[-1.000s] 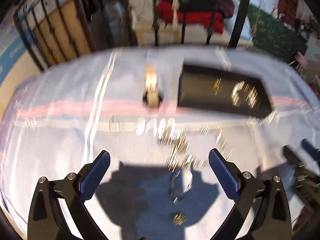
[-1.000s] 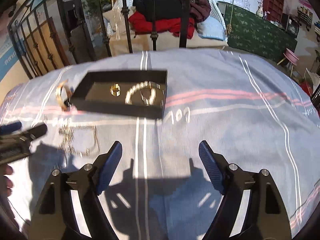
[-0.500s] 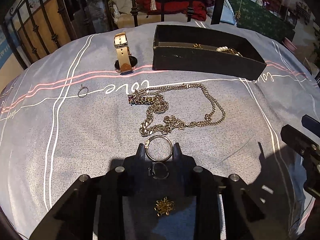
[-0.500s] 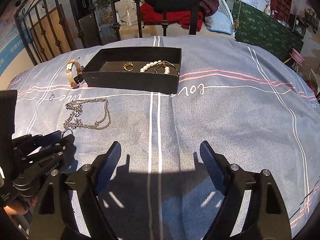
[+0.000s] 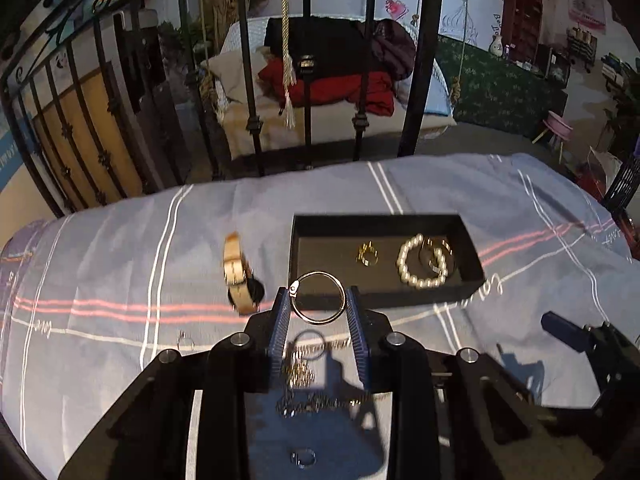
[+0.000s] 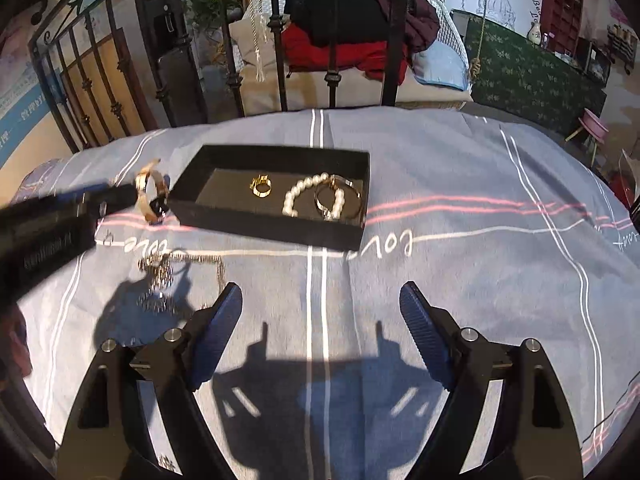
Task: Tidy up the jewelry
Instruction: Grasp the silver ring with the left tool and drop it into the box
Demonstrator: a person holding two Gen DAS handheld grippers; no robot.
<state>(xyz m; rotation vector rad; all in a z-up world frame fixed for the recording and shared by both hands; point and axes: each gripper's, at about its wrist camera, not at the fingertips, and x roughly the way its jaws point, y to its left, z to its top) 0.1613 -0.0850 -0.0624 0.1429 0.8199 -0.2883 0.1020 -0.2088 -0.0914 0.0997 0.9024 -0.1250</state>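
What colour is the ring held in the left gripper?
Silver, a thin hoop ring with a small clasp; the left wrist view shows it best.

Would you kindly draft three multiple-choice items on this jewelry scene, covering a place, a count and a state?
1. Where is the white pearl bracelet?
A. inside the black rectangular tray
B. on the blue bedsheet
C. between the right jaws

2. How many gold finger rings lie in the tray?
A. none
B. one
C. three

3. What is the left gripper doing?
A. standing open and empty
B. gripping a chain
C. gripping a thin silver hoop

Answers: 1 A, the pearls rest on the tray floor. 2 B, a single gold ring sits beside the pearls. 3 C, the hoop is pinched between the blue pads.
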